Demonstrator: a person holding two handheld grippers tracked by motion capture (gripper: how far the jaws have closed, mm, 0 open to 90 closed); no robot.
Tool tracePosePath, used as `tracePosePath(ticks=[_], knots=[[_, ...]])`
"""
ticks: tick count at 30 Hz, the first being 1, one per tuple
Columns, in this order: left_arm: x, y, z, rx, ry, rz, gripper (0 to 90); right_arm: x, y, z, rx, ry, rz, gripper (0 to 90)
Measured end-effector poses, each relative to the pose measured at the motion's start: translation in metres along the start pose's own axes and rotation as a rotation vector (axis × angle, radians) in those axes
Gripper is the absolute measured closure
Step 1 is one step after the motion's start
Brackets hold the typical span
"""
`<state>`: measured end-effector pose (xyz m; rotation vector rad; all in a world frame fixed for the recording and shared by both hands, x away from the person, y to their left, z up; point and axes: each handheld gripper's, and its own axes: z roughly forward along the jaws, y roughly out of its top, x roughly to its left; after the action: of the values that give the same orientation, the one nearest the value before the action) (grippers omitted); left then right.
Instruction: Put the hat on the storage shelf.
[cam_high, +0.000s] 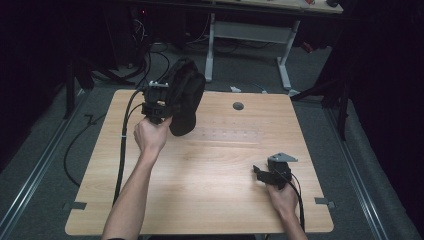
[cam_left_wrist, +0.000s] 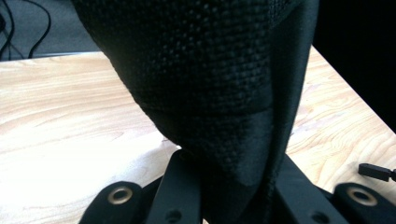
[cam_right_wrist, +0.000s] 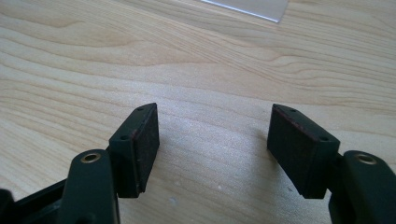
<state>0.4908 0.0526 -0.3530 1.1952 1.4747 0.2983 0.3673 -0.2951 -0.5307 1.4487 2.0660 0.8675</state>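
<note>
A black woven fabric bag (cam_high: 186, 97) hangs above the far left part of the wooden table (cam_high: 210, 165). My left gripper (cam_high: 158, 106) is shut on its edge and holds it up. In the left gripper view the bag's coarse weave (cam_left_wrist: 205, 79) rises from between the jaws, which pinch its lower fold. My right gripper (cam_high: 260, 172) rests low on the table near the front right, open. In the right gripper view its two pads (cam_right_wrist: 145, 144) stand wide apart over bare wood, with nothing between them (cam_right_wrist: 212, 149).
A round grommet hole (cam_high: 238, 106) sits near the table's far edge. A strip of clear tape (cam_right_wrist: 247, 7) lies on the wood ahead of the right gripper. Behind the table stand a white desk frame (cam_high: 250, 35) and floor cables (cam_high: 145, 60). Dark curtains flank both sides.
</note>
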Motion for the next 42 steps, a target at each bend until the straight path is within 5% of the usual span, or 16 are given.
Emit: tracePosePath(ticks=[15,24,34,42], knots=[[-0.011,-0.012,0.007,-0.037,0.084,0.044,85.3,0.001,0.000,0.000,-0.002,0.000,-0.006,34.5],[-0.006,-0.025,0.016,-0.056,0.065,0.041,85.1,0.001,0.000,0.000,-0.001,0.003,-0.005,34.5],[0.013,-0.029,0.017,-0.063,0.026,-0.012,82.1,0.002,0.000,0.000,-0.002,0.005,-0.006,34.5],[0.020,-0.026,0.014,-0.055,-0.014,-0.039,67.9,0.002,0.000,0.000,-0.002,0.006,-0.006,34.5]])
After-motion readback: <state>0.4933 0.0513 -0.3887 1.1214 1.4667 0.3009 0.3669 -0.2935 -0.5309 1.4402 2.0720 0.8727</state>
